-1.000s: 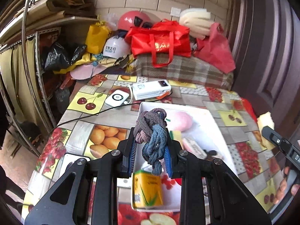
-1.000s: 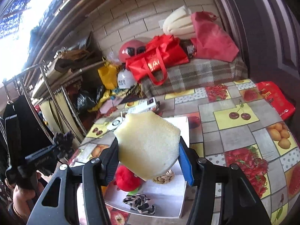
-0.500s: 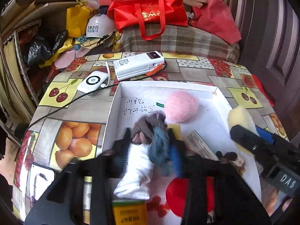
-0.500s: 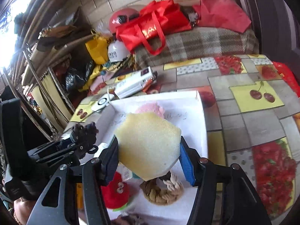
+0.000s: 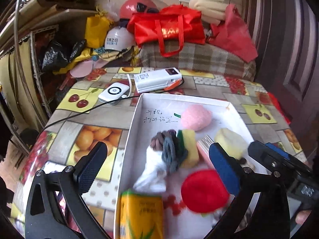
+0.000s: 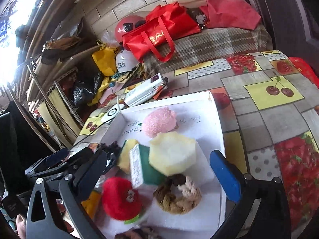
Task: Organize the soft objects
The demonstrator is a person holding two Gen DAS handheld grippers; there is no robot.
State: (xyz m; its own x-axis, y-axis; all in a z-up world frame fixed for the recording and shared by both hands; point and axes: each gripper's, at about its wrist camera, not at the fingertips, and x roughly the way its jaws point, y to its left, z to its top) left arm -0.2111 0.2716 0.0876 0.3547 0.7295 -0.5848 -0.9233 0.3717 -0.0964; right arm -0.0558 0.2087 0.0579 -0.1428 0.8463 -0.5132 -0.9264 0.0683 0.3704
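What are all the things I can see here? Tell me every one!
white tray: 1, white, on the fruit-print table
pink puff: 1, pink, far end of tray
yellow foam piece: 1, pale yellow, middle of tray
scrub sponge: 1, yellow and green, beside the socks
sock bundle: 1, brown, grey and white, left part of tray
red plush: 1, red with eyes, near end of tray
rope ring: 1, tan and cream, near end of tray
yellow packet: 1, yellow, near corner of tray
power bank: 1, white, behind tray
red bag: 1, red, on the plaid bench
helmets: 2, white and red, behind the table
left gripper: 1, black, open above tray
right gripper: 1, black, open above tray
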